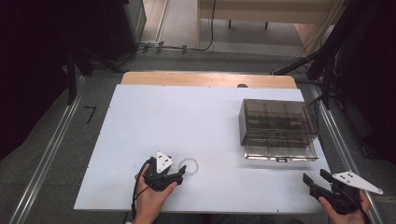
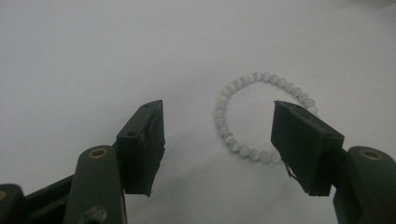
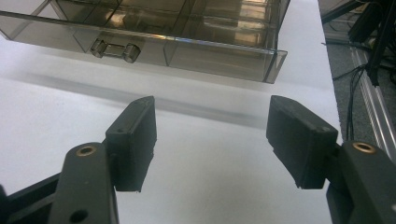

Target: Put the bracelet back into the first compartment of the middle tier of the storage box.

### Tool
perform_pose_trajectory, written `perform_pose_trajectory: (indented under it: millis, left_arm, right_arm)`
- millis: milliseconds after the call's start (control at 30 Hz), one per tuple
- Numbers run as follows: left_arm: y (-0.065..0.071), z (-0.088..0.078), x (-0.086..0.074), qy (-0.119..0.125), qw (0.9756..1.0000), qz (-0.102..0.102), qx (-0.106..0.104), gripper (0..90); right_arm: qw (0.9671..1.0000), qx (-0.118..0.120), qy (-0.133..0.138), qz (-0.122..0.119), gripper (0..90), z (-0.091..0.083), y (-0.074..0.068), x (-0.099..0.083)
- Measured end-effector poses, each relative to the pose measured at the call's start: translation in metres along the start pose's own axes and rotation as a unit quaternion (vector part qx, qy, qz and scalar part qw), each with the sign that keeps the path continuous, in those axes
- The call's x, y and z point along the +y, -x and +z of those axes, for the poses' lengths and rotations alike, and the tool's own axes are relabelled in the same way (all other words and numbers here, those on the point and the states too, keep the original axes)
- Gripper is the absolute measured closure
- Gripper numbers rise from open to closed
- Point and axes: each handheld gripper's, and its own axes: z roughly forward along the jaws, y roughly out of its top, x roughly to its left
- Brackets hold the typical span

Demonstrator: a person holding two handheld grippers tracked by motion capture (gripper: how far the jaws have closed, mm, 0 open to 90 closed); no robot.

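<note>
Here, smoky compartment box (image 1: 279,129) with drawer out; both tongs (image 2: 217,140) (image 3: 212,135) agape, empty.

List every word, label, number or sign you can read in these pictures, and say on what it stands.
None: no readable text stands on anything here.
Box: clear smoky plastic, no label or print shows.
Bracelet: plain pale beads, no marks.
Left tool and right tool: plain black, no brand or number shows.
Table: bare white top, no writing.
</note>
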Motion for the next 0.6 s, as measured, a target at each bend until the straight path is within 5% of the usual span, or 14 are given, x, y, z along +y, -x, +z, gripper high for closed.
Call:
perform_pose_trajectory:
  millis: [433,600]
  left_arm:
    - [0.0028,0.0058,0.0004,-0.006,0.9999,0.009,0.009,42.4]
    - [0.0023,0.0042,0.0008,-0.003,0.9999,0.009,0.005,51.5]
  right_arm:
    - [1.0000,-0.001,0.000,0.000,32.4,-0.0003,0.0002,-0.0001]
    - [1.0000,-0.003,0.000,0.000,32.6,-0.0003,0.0004,-0.0001]
